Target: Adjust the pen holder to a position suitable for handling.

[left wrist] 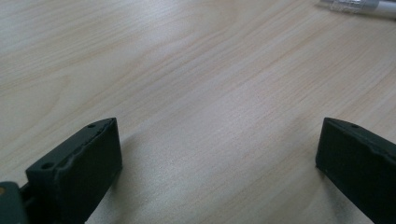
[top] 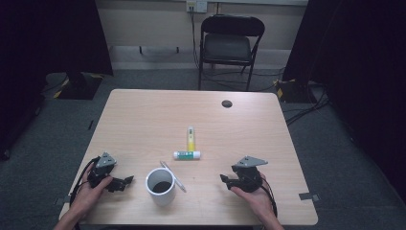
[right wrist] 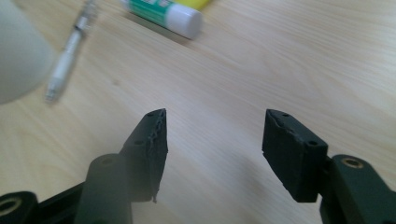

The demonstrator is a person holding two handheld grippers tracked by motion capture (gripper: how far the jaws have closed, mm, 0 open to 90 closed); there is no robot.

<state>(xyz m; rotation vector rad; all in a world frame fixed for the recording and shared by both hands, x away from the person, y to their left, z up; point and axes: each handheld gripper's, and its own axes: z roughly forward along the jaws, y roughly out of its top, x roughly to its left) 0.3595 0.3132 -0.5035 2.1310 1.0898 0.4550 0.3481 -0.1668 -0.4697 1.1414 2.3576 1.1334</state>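
The table (top: 143,115) shows pale wood grain, smooth with a soft sheen. The cup (top: 160,187) looks white, smooth and matt, maybe ceramic or plastic — hard to tell. The glue stick (right wrist: 163,11) is glossy plastic, the pen (right wrist: 70,49) clear plastic. Both grippers (top: 125,182) (top: 225,179) are matt black plastic — the right one's pads (right wrist: 159,135) rough-edged. The chair (top: 229,45) has a dull black seat, and the floor (top: 335,158) is grey carpet.

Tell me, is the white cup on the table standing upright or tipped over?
Upright. In the high view the white cup stands on its base on the table, its round mouth facing up and its dark inside visible.
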